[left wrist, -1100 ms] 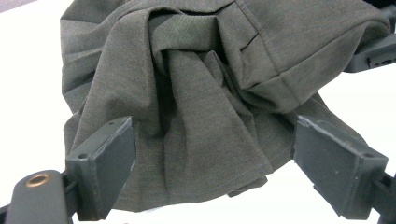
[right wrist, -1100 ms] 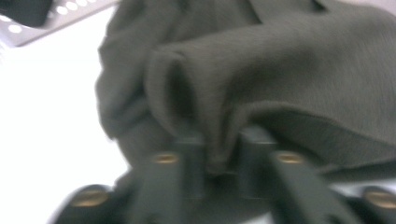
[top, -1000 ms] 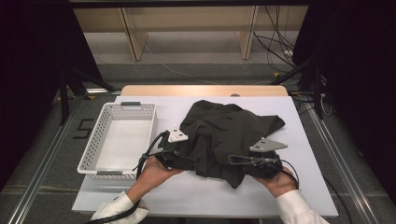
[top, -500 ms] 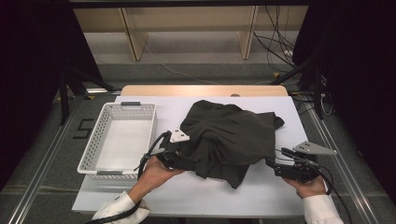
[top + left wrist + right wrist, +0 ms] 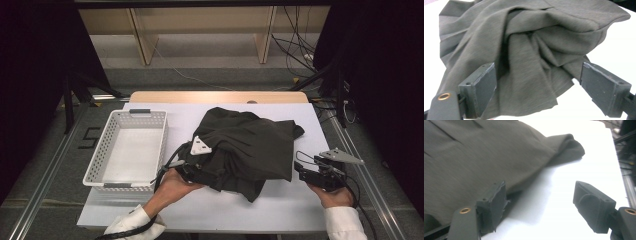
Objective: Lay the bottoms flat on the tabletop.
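A dark grey garment lies crumpled in the middle of the white table. My left gripper sits at the garment's front left edge, a hand behind it. In the left gripper view its jaws stand wide apart, with folds of the garment lying loosely between them. My right gripper is just off the garment's right edge, open. Its jaws have just been opening, then closing slightly. In the right gripper view, bare table lies between the jaws and the garment's edge runs beside the left one.
A white perforated basket stands on the table's left side with nothing in it. Wooden shelf legs and cables lie on the floor beyond the far edge. Metal rails run along both sides of the table.
My right gripper has let go of the garment's right front part and moved right, off the cloth. The garment has settled flatter there. The left hand has stayed put.
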Available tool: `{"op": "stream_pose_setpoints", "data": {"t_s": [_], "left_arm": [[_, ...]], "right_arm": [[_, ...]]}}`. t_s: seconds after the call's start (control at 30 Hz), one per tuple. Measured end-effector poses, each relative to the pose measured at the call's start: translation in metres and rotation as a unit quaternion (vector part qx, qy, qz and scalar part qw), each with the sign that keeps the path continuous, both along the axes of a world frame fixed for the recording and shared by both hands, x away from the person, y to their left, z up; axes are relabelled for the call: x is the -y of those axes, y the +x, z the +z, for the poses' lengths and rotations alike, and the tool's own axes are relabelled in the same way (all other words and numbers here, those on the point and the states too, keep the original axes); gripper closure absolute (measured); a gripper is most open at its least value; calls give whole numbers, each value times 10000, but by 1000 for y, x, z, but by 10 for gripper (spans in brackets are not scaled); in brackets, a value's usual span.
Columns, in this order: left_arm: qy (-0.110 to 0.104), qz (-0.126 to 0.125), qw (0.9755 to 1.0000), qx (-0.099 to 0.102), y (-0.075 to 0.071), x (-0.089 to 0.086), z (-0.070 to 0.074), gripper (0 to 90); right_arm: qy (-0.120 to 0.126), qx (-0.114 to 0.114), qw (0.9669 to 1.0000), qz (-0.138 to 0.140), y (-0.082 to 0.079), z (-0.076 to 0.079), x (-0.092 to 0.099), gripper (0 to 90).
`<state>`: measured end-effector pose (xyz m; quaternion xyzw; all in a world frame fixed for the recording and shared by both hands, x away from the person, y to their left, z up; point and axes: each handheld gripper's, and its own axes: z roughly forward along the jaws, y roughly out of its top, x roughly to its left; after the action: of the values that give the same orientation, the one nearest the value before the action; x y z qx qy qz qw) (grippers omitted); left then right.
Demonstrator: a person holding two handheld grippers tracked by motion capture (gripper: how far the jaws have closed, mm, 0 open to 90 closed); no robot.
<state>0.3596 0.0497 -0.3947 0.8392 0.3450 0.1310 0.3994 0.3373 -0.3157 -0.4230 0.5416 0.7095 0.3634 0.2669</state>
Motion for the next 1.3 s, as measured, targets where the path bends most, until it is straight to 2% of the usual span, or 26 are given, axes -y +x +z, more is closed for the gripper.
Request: {"op": "stream_pose_setpoints", "data": {"t_s": [0.17,0.23,0.33,0.57,0.67,0.77,0.87,0.93,1.0,1.07,1.13,1.2,1.27,1.3], "left_arm": [[12,-299,9996,7,-3,27,0,135],[52,-401,9992,36,-4,39,-1,135],[95,-546,9985,48,-4,56,-3,135],[94,-926,9956,102,-7,85,-3,137],[299,-1136,9927,288,-8,96,-3,142],[491,-1305,9902,105,-2,108,-9,141],[564,-1284,9901,88,2,115,-13,141],[512,-1239,9910,50,4,118,-14,141],[518,-1246,9909,16,7,120,-15,141],[623,-1270,9899,-56,10,123,-19,141],[817,-1297,9881,-160,13,125,-24,141],[893,-1259,9878,-206,17,125,-28,145],[904,-1158,9890,-165,19,126,-31,186],[935,-1081,9897,-85,19,126,-31,247]], "right_arm": [[8,56,10000,78,2,0,-3,272],[91,23,9999,104,2,-1,-3,272],[67,-18,9999,134,3,-3,-4,272],[94,-65,9998,159,3,-4,-2,272],[99,-81,9998,143,3,-5,-2,273],[107,-85,9998,120,4,-5,-1,273],[97,-77,9998,152,4,-5,-2,273],[105,-77,9998,162,4,-5,-1,272],[125,-83,9998,151,5,-6,-1,273],[127,-108,9997,155,5,-6,-1,273],[122,-107,9997,172,5,-6,-2,273],[135,-93,9997,188,5,-5,-2,274],[131,-110,9996,208,5,-5,-3,275],[134,-108,9996,206,5,-6,-3,275]]}}
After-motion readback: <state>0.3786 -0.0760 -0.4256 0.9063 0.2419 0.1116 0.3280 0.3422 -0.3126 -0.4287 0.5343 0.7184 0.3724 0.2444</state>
